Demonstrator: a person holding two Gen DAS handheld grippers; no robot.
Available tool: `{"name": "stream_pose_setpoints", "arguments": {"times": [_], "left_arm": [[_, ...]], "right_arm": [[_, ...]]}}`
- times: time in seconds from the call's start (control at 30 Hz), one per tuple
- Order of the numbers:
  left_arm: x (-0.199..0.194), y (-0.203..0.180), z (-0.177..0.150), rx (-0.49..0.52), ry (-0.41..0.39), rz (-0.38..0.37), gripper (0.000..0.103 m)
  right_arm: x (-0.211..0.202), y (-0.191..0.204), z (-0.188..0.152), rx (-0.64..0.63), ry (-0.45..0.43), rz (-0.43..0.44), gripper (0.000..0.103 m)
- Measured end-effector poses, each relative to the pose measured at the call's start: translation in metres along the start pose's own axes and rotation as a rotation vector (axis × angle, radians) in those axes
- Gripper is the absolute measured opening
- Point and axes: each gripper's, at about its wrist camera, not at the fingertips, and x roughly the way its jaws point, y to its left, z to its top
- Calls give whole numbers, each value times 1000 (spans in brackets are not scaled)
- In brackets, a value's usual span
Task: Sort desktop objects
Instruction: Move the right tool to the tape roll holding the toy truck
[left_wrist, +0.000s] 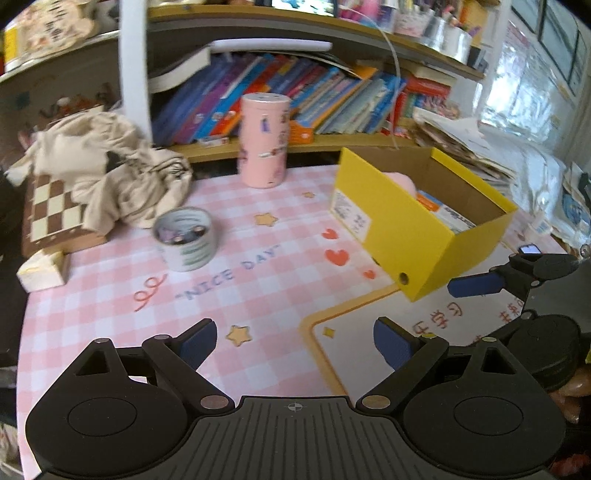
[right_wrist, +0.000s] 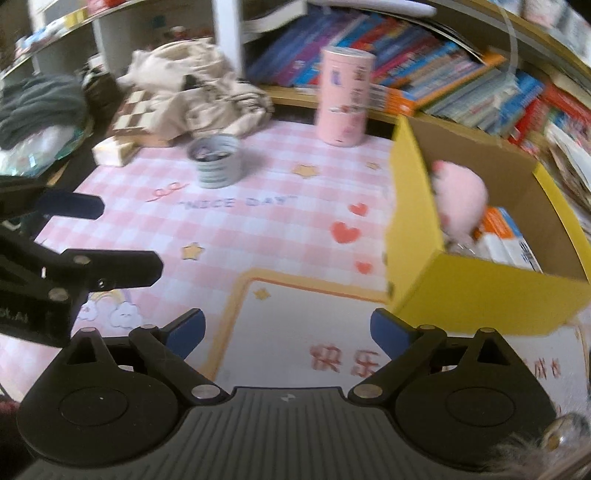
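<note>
Left wrist: left gripper (left_wrist: 293, 345) fingers apart above desk mat (left_wrist: 258, 258).

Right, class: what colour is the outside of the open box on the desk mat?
Yellow outside, plain brown cardboard inside. The box shows sharpest in the left wrist view.

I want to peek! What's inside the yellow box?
In the box: a pink plush and some packets. The wall hides whatever lies underneath.
</note>
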Motion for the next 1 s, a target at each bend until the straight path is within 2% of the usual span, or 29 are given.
{"name": "stream_pose_setpoints", "arguments": {"times": [0.37, 0.57, 0.77, 0.9, 1.0], "left_arm": [[-8, 37, 9, -39, -60, 54, 94], [-13, 53, 39, 23, -135, 109, 94], [-15, 72, 69, 23, -205, 155, 94], [-5, 83, 71, 4, -197, 173, 97], [10, 91, 66, -21, -158, 171, 97]], "right_arm": [[9, 17, 39, -49, -46, 2, 97], [15, 20, 73, -94, -105, -11, 97], [24, 23, 108, -124, -160, -6, 98], [41, 25, 119, -135, -151, -8, 98], [58, 24, 121, -124, -121, -4, 98]]}}
